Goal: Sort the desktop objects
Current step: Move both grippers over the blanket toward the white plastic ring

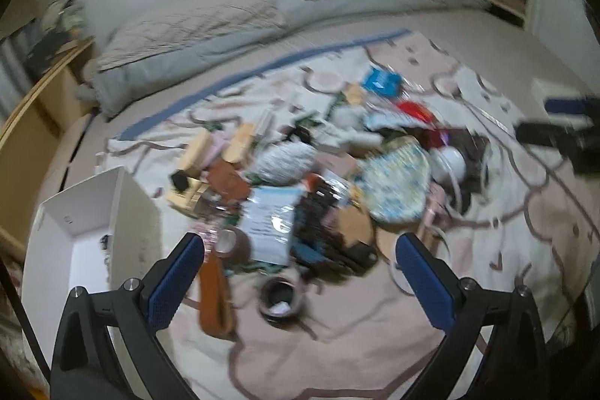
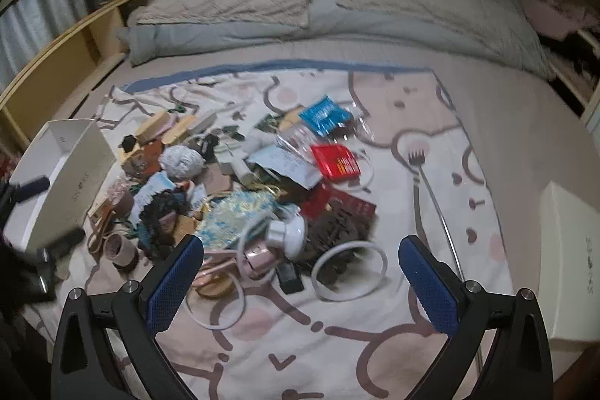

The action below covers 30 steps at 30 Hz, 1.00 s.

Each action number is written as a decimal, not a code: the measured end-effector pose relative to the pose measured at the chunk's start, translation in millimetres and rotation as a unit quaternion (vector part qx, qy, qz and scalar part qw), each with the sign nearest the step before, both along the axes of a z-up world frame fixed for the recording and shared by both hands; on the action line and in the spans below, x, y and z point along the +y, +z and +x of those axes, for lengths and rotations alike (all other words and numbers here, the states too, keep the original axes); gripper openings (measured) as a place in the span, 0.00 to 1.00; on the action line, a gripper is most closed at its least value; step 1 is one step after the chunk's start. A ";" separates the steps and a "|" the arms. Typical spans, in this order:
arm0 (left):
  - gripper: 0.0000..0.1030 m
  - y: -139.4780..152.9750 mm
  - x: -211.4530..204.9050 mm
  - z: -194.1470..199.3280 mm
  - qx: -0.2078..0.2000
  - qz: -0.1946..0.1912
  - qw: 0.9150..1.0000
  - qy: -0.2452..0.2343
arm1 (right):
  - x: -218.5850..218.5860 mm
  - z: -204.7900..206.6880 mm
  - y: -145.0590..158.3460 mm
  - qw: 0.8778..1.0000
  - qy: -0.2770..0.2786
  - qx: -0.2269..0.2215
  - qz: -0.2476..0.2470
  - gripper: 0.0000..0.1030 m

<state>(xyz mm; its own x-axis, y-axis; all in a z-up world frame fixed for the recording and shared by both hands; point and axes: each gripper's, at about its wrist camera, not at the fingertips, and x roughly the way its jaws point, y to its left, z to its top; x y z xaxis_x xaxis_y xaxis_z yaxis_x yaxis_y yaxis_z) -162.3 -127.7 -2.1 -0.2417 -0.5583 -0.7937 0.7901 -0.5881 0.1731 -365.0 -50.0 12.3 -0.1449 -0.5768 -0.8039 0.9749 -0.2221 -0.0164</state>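
Scanning left to right across the pile [image 2: 240, 190] of desk clutter, heaped mid-blanket [image 2: 412, 325] on a bed.

Left edge: open white box [image 2: 63, 175], standing just beside the heap; a second white box [image 2: 570, 257] lies at the far right, well apart. Judged to be the sorting bins.

Left of heap: tape rolls [image 2: 120, 248]. Judgement: rigid, light, round. Best pinched across the wall through the core hole, not around the outside. Brown strap [image 1: 215, 298] beside them looks limp; would take it mid-length and expect it to dangle.

Centre: grey-white ball [image 2: 182, 162], seemingly yarn or crumpled foil, cannot tell which. Soft, light, compressible; any grip should hold. Floral pouch [image 2: 236, 216], soft fabric, pinch an edge.

Centre-right: white lamp-like head [image 2: 288, 235] with looping white cable [image 2: 350, 270]. Judgement: hard, smooth, possibly slippery; the cable may snag neighbours when lifted. Red packet [image 2: 335, 160] and blue packet [image 2: 324, 117]: thin, glossy film, slippery; grip a sealed edge.

Right: a fork [image 2: 416, 156] shape on the blanket, possibly only printed pattern; cannot tell.

Left gripper [image 1: 300, 261]: blue-padded jaws spread wide, nothing between them, above the near-left part of the heap. Right gripper [image 2: 302, 261]: likewise spread, empty, above the cable loops. Left view is motion-blurred.
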 end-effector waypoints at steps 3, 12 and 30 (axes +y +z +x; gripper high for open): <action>1.00 -16.8 9.8 -20.2 -0.022 0.005 0.999 -0.026 | -2.9 -10.4 -9.6 1.000 -0.019 0.006 0.020 1.00; 1.00 -59.0 32.5 -66.0 -0.059 0.034 0.995 -0.076 | -6.2 -33.7 -24.8 0.998 -0.047 0.017 0.043 1.00; 1.00 -116.8 29.3 -80.2 -0.114 0.041 0.991 -0.050 | -8.1 -74.3 -69.0 0.989 -0.079 0.049 0.118 1.00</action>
